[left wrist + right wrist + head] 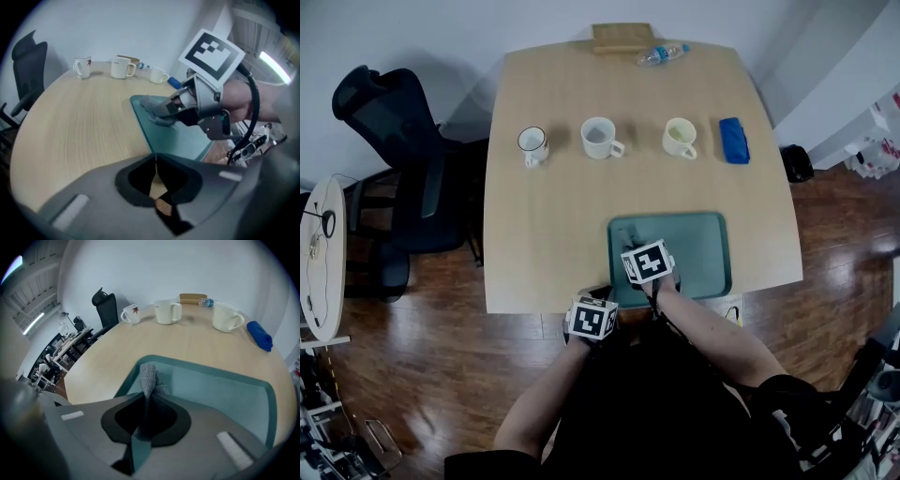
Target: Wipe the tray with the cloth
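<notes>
Tray [703,246] wipe: cloth [147,376] sits at its left end.
Your left gripper [156,178]: jaws closed, empty, at the desk [544,234] edge. Your right gripper [144,408]: jaws pinch the cloth; bare tray runs rightward along its long axis.

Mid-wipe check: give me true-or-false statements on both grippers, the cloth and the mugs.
1. The right gripper is clamped on the grey cloth. True.
2. The grey cloth sits at the right end of the tray. False: it is near the tray's left edge.
3. The left gripper grips the tray. False: its jaws are shut on nothing.
4. Three mugs stand in a row beyond the tray. True.
</notes>
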